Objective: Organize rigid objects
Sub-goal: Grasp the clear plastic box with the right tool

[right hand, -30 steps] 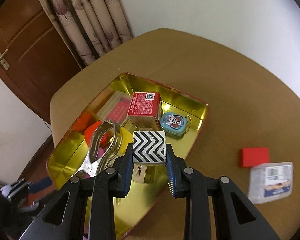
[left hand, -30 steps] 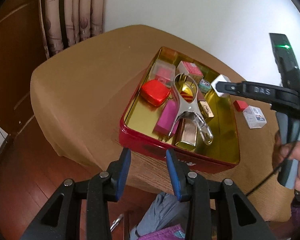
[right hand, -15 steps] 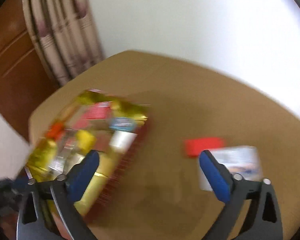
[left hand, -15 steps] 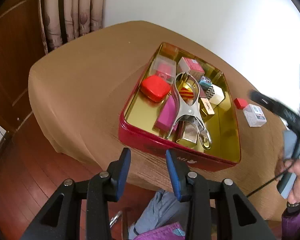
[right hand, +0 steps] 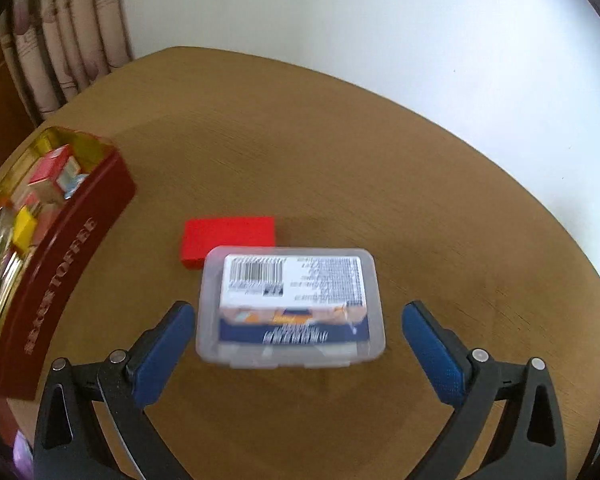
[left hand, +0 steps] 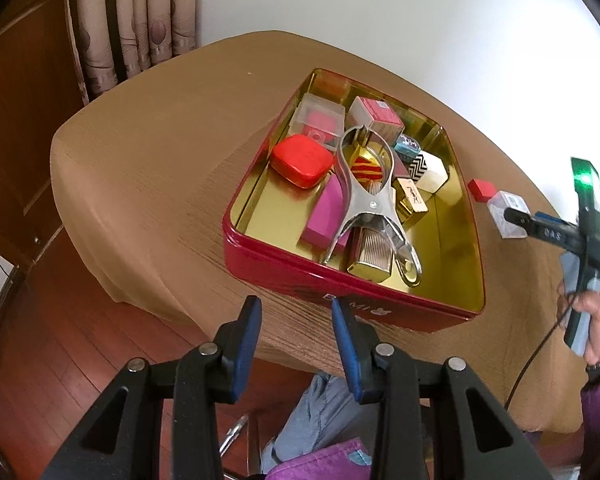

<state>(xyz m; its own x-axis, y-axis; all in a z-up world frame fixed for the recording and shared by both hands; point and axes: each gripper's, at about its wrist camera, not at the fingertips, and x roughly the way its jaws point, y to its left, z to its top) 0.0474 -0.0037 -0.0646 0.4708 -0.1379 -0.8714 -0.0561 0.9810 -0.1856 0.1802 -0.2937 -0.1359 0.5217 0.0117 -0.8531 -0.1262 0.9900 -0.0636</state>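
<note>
Chevron box (left hand: 427, 167) now in tin (right hand: 66, 256); right fingers (right hand: 162, 354) wide, straddling clear case (right hand: 290, 306).

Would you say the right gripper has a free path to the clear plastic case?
Probably yes: the right gripper is open, its fingers either side of the clear plastic case; nothing lies between.

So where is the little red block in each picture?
Left wrist view: the small flat red block lies on the brown table, just outside the tin's far right corner, beside the clear plastic box.
Right wrist view: near the middle, the red block sits just behind the clear plastic box.
Shared landmark: the red tin with the gold inside.
</note>
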